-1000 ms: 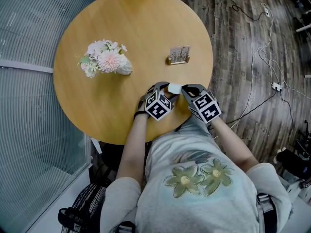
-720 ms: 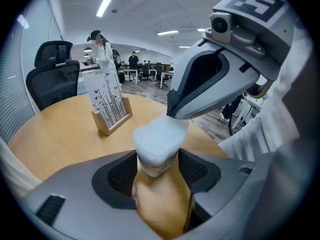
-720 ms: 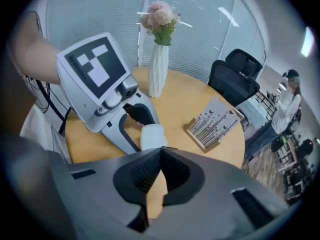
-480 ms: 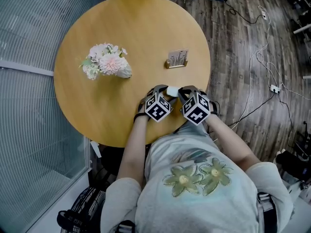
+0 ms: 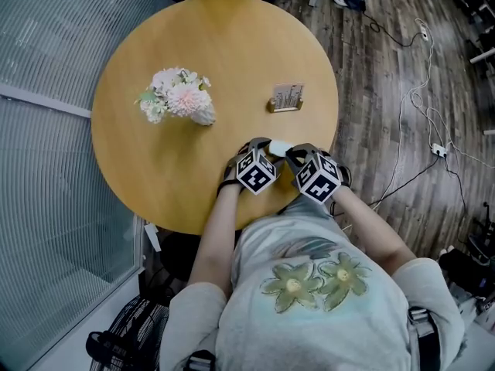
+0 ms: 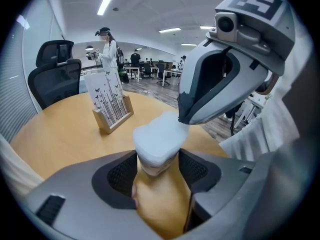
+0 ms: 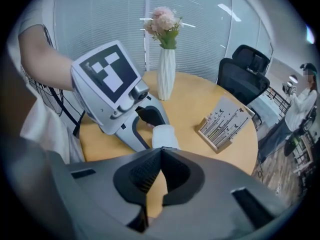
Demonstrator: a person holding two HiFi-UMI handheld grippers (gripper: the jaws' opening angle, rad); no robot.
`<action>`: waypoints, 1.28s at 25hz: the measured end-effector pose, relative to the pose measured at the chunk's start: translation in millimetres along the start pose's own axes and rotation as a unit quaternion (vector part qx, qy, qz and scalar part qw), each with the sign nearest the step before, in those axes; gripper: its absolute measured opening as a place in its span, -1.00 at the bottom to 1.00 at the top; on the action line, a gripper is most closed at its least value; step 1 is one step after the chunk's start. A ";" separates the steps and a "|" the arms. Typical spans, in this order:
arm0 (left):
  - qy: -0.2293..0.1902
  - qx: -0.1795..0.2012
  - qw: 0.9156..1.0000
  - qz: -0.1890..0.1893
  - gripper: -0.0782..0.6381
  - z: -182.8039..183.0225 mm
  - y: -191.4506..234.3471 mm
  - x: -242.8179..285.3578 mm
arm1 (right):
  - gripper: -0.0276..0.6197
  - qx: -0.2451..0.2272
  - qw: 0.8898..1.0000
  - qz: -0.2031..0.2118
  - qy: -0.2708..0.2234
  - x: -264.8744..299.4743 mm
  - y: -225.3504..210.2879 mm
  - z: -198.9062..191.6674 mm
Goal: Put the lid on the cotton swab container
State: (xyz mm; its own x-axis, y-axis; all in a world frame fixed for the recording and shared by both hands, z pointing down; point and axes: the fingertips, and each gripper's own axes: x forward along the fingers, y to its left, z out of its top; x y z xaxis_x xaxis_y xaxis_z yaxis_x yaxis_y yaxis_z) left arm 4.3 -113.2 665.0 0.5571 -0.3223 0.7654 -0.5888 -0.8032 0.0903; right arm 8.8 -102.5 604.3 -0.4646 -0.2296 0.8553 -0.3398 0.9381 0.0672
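Note:
The cotton swab container [image 6: 156, 168] stands near the table's front edge, between the pads of my left gripper [image 6: 157, 160], which is shut on it. A white lid [image 6: 159, 136] sits on top of it, slightly tilted. In the head view the lid [image 5: 280, 147] shows between the two marker cubes. My right gripper [image 7: 160, 153] is shut with nothing between its jaws. Its closed tip [image 6: 183, 118] touches the lid's right edge from above. The white lid [image 7: 165, 135] lies just beyond that tip in the right gripper view. How the lid sits on the container's rim is hidden.
A white vase of pink flowers [image 5: 179, 99] stands to the left on the round wooden table [image 5: 193, 45]. A card stand in a wooden base [image 5: 287, 97] is just behind the grippers. Cables [image 5: 418, 91] lie on the floor to the right. Black office chairs [image 6: 56, 71] stand past the table.
My right gripper has drawn in leftward, closer to the left gripper and the lid. The left gripper and the container have stayed in place.

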 end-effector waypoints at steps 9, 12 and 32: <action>0.002 -0.011 1.000 0.000 -0.05 -1.0 1.1 0.5 | -0.92 0.005 1.000 0.012 0.008 2.2 -0.5 0.5; -0.003 -0.026 1.000 -0.001 -0.06 -1.0 0.6 -1.5 | -0.92 0.061 0.997 0.018 -0.037 0.6 -1.9 -1.0; -0.197 -0.101 0.966 0.135 -0.34 43.7 15.9 -114.7 | -0.92 0.182 0.950 -0.021 -0.254 -68.9 -8.6 36.3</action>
State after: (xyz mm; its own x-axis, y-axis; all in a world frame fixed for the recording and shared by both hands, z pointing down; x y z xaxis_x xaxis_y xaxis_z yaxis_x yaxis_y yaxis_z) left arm -43.3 -110.9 550.8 0.5238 -0.7033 0.4806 -0.8235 -0.5623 0.0748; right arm 14.0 -104.1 526.1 -0.7480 -0.4464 0.4912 -0.5834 0.7950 -0.1660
